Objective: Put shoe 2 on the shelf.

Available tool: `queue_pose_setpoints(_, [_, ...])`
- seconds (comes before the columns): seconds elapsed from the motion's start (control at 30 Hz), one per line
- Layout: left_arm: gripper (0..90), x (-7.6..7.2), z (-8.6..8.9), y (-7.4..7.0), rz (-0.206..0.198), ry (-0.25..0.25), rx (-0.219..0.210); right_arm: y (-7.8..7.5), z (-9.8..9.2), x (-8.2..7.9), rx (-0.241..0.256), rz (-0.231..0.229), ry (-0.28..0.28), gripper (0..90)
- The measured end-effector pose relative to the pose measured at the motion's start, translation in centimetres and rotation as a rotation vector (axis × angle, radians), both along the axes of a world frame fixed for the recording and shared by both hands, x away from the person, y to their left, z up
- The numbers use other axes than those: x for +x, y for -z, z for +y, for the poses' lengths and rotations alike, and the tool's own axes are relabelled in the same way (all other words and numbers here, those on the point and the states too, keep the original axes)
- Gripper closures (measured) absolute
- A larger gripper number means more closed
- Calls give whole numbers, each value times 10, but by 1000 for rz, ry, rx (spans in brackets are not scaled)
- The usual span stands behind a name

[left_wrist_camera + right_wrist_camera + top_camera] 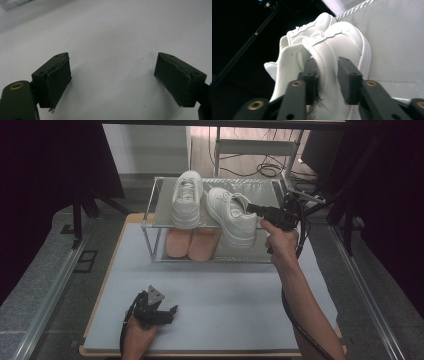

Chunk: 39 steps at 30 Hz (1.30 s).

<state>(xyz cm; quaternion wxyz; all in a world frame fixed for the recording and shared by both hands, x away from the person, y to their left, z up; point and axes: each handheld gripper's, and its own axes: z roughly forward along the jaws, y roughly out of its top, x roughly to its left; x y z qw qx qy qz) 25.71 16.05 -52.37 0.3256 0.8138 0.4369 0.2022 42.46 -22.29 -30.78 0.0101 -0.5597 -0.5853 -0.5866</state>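
Pinching the padded collar of a white leather sneaker (337,50), right gripper (325,80)

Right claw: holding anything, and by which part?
Yes. The right claw is shut on the right-hand white sneaker on the rack's top shelf, pinching the padded collar at its heel. The left claw is open over the table, holding nothing.
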Motion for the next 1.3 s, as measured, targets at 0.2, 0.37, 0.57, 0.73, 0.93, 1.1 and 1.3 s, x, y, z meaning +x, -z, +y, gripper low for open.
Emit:
queue_pose_setpoints(0.2, [137,0,0,0,0,0,1,-2,3,2,-55,-16,-40,502])
queue_pose_setpoints(0.37, [136,0,0,0,-1,0,2,-9,-8,-2,-56,-46,-26,468])
queue_pose_setpoints(0.57, [136,0,0,0,-2,0,4,-13,-28,-13,-56,-91,-18,464])
queue_pose_setpoints(0.73, [136,0,0,0,-1,0,5,-2,-43,-21,-40,-84,-29,512])
queue_pose_setpoints(0.93, [136,0,0,0,-2,0,4,19,-56,-34,37,-63,-62,658])
queue_pose_setpoints(1.1, [136,0,0,0,-2,0,4,34,-61,-50,70,-66,-104,795])
queue_pose_setpoints(1.3, [136,0,0,0,-2,0,4,52,-61,-65,112,-51,-154,900])
